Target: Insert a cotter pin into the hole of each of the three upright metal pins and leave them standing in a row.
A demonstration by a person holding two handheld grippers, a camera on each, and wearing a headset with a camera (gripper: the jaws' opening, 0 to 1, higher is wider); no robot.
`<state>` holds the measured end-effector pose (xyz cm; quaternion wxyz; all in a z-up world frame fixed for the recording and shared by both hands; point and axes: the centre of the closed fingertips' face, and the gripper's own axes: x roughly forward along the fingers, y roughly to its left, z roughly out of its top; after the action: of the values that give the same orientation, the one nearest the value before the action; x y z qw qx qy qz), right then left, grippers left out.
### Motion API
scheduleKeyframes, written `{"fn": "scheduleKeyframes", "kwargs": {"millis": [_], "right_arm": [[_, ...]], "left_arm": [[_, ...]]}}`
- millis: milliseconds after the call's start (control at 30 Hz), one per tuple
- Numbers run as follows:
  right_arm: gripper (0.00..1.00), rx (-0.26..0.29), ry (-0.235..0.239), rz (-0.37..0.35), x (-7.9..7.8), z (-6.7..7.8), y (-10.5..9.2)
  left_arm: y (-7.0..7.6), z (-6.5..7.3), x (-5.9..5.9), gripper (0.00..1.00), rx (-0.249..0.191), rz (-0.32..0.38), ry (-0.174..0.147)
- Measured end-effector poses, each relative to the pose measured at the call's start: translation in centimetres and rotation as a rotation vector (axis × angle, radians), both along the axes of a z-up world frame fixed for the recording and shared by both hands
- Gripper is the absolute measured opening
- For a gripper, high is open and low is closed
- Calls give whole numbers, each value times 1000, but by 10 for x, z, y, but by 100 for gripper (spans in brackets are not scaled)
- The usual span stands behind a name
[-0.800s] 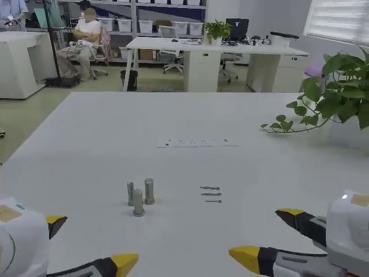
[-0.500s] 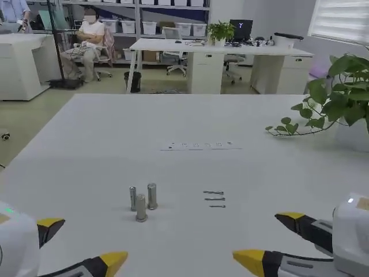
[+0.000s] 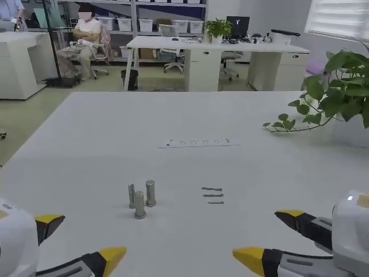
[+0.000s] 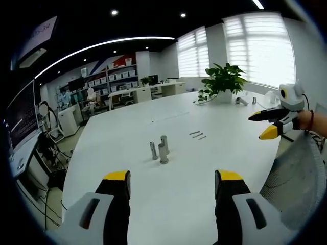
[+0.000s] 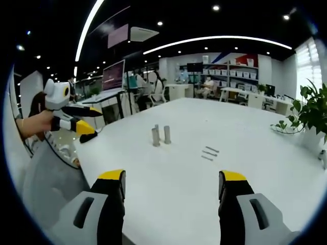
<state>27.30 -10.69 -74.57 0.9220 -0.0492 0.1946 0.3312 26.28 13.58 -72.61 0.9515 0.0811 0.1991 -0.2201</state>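
Three upright metal pins point(image 3: 140, 201) stand close together on the white table, also seen in the left gripper view as a cluster point(image 4: 159, 149) and in the right gripper view point(image 5: 160, 135). Three cotter pins point(image 3: 212, 195) lie in a short stack to their right, thin and grey point(image 4: 197, 135) point(image 5: 209, 153). My left gripper point(image 3: 85, 238) is open near the table's front left, well short of the pins. My right gripper point(image 3: 270, 235) is open at the front right, empty. Each gripper also appears in the other's view: right point(image 4: 266, 124), left point(image 5: 93, 124).
A leafy potted plant point(image 3: 334, 95) stands at the table's right edge. A white power strip point(image 3: 199, 142) lies flat beyond the pins. Behind the table are desks, shelves and a seated person point(image 3: 83, 43). The table's middle and front offer free room.
The head view has shifted slightly; both grippers stay open in much the same places. The pins and cotter pins have not moved.
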Motion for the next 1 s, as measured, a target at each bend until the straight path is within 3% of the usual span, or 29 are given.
{"fn": "scheduleKeyframes", "kwargs": {"millis": [333,567,933,1000], "right_arm": [[79,-2,-8,-6,-1,1,-1],[84,-44,-11,14,-3,-2,1],[97,-63,6,14,-1,-6,5],[98,-63,5,10,0,-6,5]], "left_arm": [[-2,-1,-3,66,2,-1,9],[-4,-3,-4,68,5,-13,17],[-6,-4,-1,76,20,-40,23],[-8,-3,-1,78,5,-49,18]]}}
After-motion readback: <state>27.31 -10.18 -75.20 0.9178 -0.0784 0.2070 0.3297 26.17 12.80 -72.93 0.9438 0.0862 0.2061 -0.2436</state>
